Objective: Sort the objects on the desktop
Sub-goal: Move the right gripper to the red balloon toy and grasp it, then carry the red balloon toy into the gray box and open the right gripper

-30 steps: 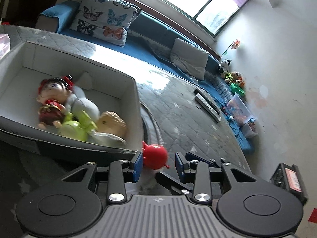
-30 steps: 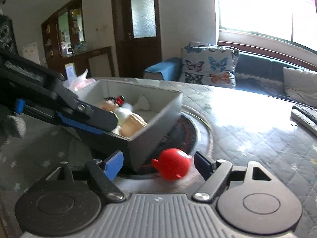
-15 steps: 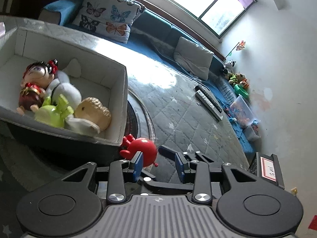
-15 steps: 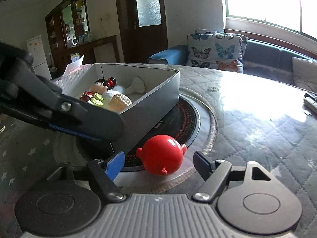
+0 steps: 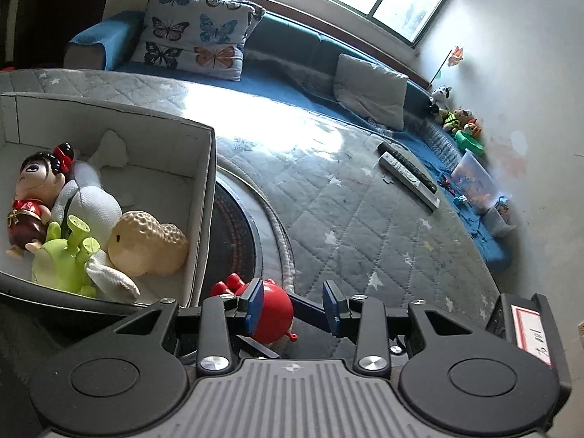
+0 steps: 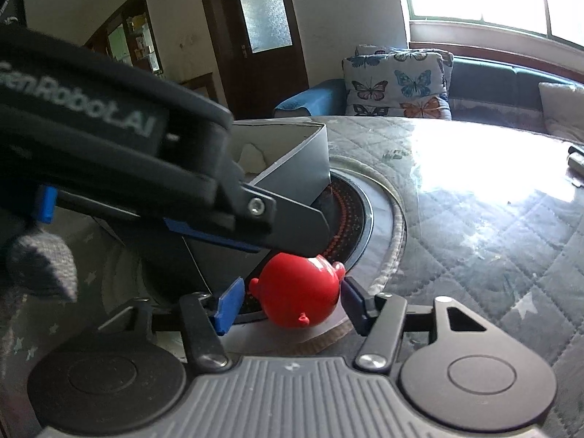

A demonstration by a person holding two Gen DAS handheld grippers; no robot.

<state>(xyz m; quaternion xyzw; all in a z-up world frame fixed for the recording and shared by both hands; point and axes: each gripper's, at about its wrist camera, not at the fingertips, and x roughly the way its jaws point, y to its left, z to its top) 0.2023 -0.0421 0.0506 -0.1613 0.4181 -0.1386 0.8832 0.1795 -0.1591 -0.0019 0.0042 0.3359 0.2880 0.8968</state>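
Observation:
A red pig toy (image 6: pixel 297 294) lies on the table beside the grey box (image 5: pixel 204 197). It sits between my right gripper's (image 6: pixel 288 301) jaws; the right pad touches it and a small gap shows on the left, so the jaws stand open. My left gripper (image 5: pixel 294 306) is open and hovers above the same toy (image 5: pixel 272 314), which shows behind its left finger. The left gripper's body (image 6: pixel 146 168) crosses the right wrist view just above the toy. The box holds a doll (image 5: pixel 33 197), a white plush (image 5: pixel 91 204), a green toy (image 5: pixel 65 259) and a tan sheep (image 5: pixel 146 244).
A round black burner (image 5: pixel 233 244) is set in the quilted grey table cover (image 5: pixel 346 219). Two remote controls (image 5: pixel 407 175) lie at the far right. A blue sofa with butterfly cushions (image 5: pixel 193 33) runs behind the table. Toys and a plastic bin (image 5: pixel 474 182) sit at the sofa's right end.
My right gripper has moved in around the red pig and narrowed its jaws. My left gripper has come closer above the toy, and the box now sits further left in its view.

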